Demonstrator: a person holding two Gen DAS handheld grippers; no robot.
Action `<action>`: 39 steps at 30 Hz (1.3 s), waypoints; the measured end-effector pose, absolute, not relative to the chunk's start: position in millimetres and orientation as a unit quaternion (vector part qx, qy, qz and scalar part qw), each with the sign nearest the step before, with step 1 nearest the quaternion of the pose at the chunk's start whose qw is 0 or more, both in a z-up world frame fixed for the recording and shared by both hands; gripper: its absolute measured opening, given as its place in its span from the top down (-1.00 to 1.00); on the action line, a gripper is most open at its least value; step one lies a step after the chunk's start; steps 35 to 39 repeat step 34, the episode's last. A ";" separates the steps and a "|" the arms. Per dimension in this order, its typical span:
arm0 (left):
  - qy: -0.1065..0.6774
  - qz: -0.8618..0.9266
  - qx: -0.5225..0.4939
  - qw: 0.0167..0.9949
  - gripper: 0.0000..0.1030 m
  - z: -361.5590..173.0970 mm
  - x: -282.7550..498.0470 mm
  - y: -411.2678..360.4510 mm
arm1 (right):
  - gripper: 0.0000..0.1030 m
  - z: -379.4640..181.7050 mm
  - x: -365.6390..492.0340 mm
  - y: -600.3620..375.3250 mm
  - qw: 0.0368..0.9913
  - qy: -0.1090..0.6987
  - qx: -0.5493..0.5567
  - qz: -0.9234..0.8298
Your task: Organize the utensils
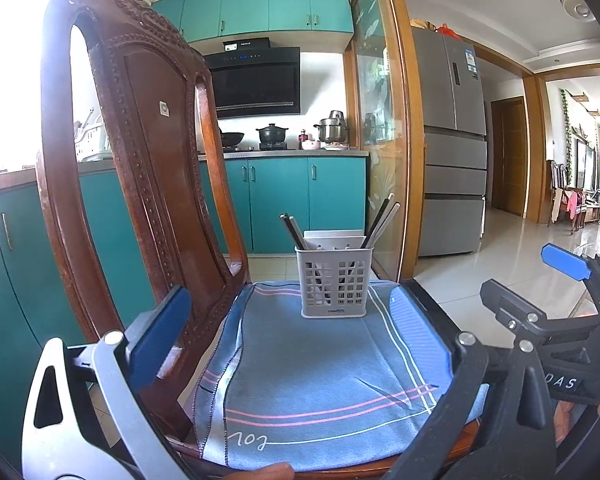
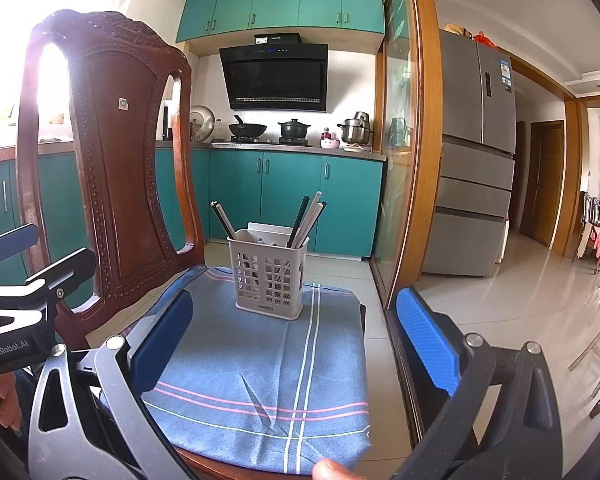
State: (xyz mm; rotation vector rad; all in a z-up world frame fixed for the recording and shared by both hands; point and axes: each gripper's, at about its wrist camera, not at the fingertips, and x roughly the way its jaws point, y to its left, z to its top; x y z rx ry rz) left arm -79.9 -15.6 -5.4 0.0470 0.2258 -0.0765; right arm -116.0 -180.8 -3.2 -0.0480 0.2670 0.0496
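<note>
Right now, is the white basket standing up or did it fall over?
Standing up. The basket sits flat on the blue cloth, opening on top, with chopsticks poking out.

Chopsticks [image 1: 380,220] upright in grey caddy [image 1: 334,286]

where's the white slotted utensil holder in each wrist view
Left wrist: the white slotted plastic utensil holder stands just right of centre, at the far end of the blue striped cloth.
Right wrist: the holder stands slightly left of centre, on the same cloth.
Shared landmark: the carved dark wooden chair back at left.
</note>
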 end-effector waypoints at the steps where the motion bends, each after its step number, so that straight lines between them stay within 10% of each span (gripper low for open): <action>1: 0.112 -0.040 0.023 0.993 -0.93 -5.2 -80.1 -15.7 | -0.93 -3.3 -116.1 -180.8 0.991 0.133 -0.024 0.024; 39: 0.138 -0.048 0.021 0.989 -0.93 -12.6 -64.6 -21.0 | -0.94 -13.8 -99.9 -192.6 0.987 0.155 -0.017 0.030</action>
